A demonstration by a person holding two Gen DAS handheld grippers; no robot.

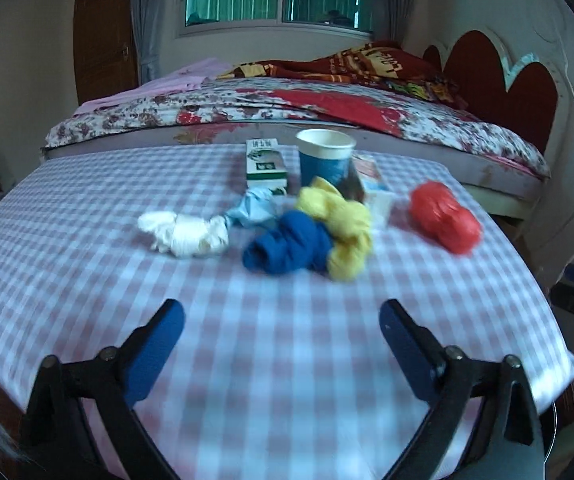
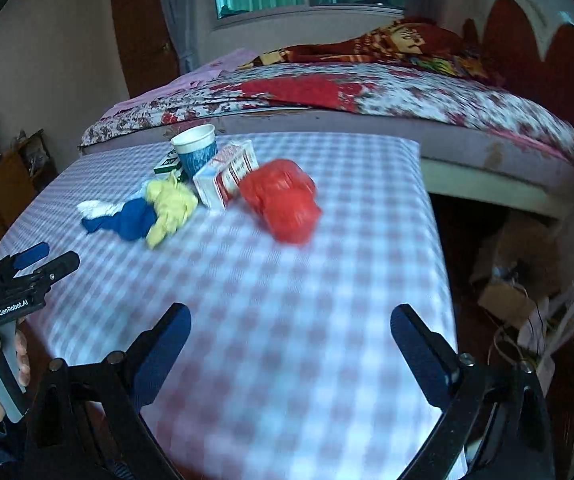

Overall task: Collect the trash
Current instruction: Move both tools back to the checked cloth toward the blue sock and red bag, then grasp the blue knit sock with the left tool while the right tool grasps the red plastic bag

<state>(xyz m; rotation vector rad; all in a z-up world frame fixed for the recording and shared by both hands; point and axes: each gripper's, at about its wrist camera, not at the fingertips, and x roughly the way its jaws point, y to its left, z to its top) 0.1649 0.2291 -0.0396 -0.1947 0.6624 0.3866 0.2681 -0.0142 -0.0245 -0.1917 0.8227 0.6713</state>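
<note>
On the pink checked tablecloth [image 1: 87, 216] lies a cluster of trash: a white wad [image 1: 185, 234], a pale blue wad [image 1: 253, 210], a blue wad [image 1: 287, 246], a yellow wad [image 1: 343, 220], a red wad [image 1: 445, 216], a blue paper cup [image 1: 324, 158], a green-white box [image 1: 265, 164] and a red-white carton [image 2: 227, 176]. My left gripper [image 1: 283, 316] is open and empty, short of the blue wad. My right gripper [image 2: 291, 320] is open and empty, short of the red wad [image 2: 281, 200]. The left gripper also shows in the right wrist view [image 2: 45, 258].
A bed [image 1: 327, 108] with a floral cover and red headboard stands just behind the table. The table's right edge [image 2: 439, 240] drops to a floor with cardboard boxes [image 2: 515, 280]. A wooden door [image 1: 103, 40] and a window are at the back.
</note>
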